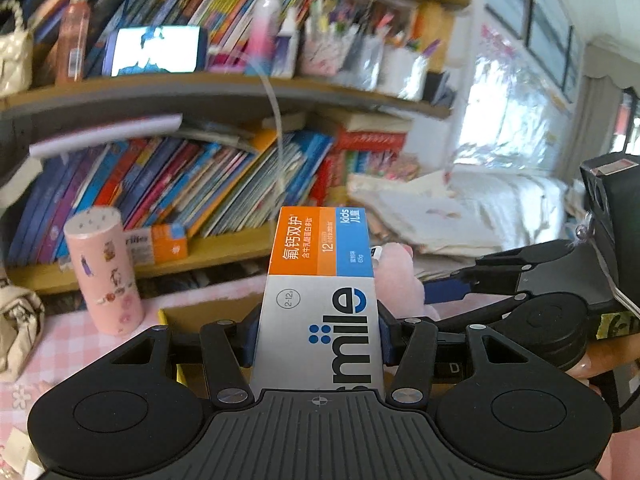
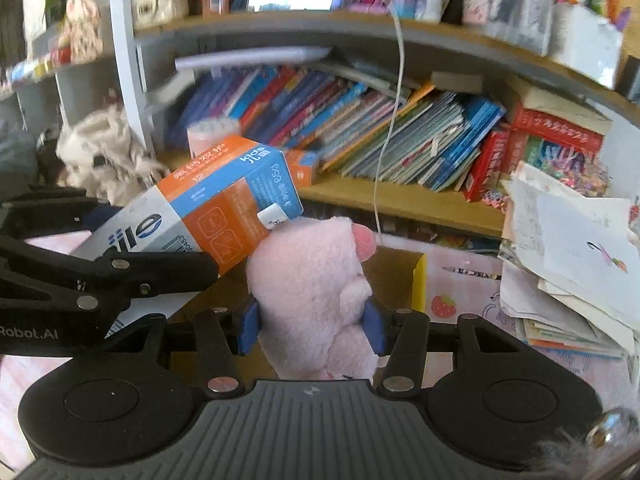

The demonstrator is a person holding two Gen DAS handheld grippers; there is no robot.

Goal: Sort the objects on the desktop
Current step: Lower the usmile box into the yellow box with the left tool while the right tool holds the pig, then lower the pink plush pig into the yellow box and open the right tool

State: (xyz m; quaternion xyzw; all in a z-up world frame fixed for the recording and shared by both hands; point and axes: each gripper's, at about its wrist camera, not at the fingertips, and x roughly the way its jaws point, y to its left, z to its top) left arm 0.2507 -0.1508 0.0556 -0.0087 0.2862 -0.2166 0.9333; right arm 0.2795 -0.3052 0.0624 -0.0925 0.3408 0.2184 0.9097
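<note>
Ahead of both held loads, the open cardboard box (image 2: 416,280) sits low in the middle of the frame, its top unblocked. The pink cylinder (image 1: 106,270) stands upright on the counter (image 1: 68,344) at lower left, just beside the box. A paper stack (image 2: 572,248) crowds the right side. Bookshelves (image 1: 224,248) wall off the back, and a white cable (image 2: 394,120) hangs down mid-frame. The two grippers nearly touch, leaving little room between them.

Toothpaste box (image 1: 320,300): smooth, glossy printed cardboard. Plush toy (image 2: 316,292): fuzzy pink cloth. Left gripper (image 1: 318,336): matt black plastic, with metal rivets. Behind the box, shelf board (image 1: 224,248) was bare wood.
</note>
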